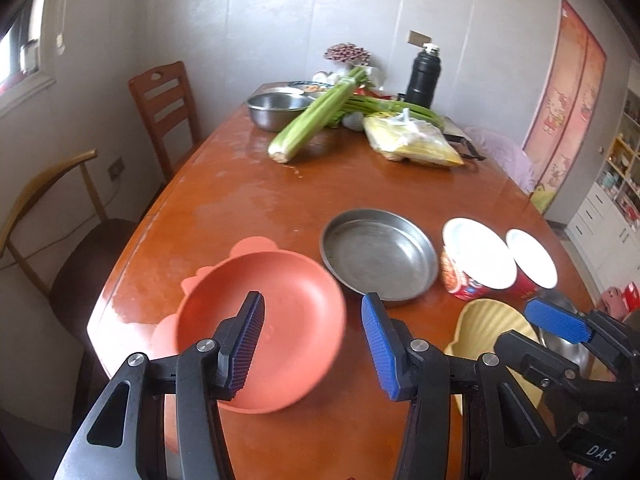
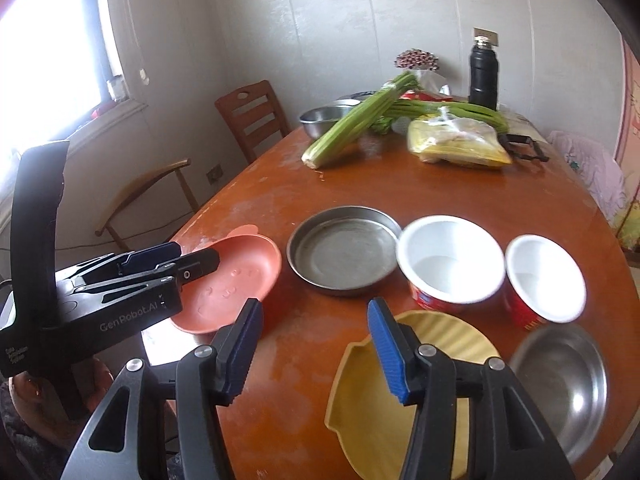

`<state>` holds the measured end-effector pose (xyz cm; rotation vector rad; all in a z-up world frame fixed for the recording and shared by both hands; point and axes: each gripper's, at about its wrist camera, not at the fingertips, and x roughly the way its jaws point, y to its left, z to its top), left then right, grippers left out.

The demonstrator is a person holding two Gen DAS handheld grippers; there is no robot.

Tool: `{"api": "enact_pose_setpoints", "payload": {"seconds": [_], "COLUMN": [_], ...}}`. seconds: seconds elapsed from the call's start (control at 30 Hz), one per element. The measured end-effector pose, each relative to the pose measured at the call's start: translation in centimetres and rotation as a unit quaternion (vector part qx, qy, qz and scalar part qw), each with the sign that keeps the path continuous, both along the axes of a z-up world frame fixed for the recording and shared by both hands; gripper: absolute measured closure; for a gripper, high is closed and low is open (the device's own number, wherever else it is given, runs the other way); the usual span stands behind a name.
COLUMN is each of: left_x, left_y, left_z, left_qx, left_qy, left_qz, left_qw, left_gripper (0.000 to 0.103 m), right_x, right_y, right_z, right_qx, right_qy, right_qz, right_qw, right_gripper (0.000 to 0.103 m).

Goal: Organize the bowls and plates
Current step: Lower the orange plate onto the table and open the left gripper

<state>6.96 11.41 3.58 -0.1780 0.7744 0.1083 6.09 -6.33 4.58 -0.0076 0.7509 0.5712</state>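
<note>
Left wrist view shows the left gripper (image 1: 312,312) with its jaws apart and nothing between the pads, hovering above the near edge of the table (image 1: 248,200). Taking the steel plate (image 1: 378,254) as the landmark: the pink plate (image 1: 288,312) lies just beside it on the window side, under the left gripper; the larger red-and-white bowl (image 1: 478,258) touches or nearly touches its other side, and the smaller red-and-white bowl (image 1: 530,260) stands just beyond that one. Right wrist view shows the right gripper (image 2: 316,344) also released and empty, held over bare table nearer the viewer than the steel plate, with the yellow plate (image 2: 440,340) partly beneath its right finger and a steel bowl (image 2: 560,376) just beyond the yellow plate. No stacking is visible yet; every dish lies separately. Risks from here, as a judgement: the two grippers work close together, so a reach across the steel plate could knock one into the other. The thin rims of the flat plates offer little to pinch, so a shallow bite could let a plate slip and strike the crowded bowls. The pink plate sits near the table edge and a sideways push could send it off.
</note>
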Motion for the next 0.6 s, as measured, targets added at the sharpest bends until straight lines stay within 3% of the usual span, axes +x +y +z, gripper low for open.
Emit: {"api": "enact_pose_setpoints", "payload": {"seconds": [0.6], "left_x": [0.6], "left_y": [-7.3], "left_z": [-1.0], "left_qx": [0.017], "left_qy": [0.016], "left_qz": [-0.093], "left_qw": [0.9954], "left_gripper": [0.051], "right_x": [-4.1], "right_y": [-8.1], "right_z": [-0.8], "right_qx": [0.018], "right_qy": [0.018], "right_qz": [-0.083], "right_qw": [0.996], "right_gripper": [0.049]}}
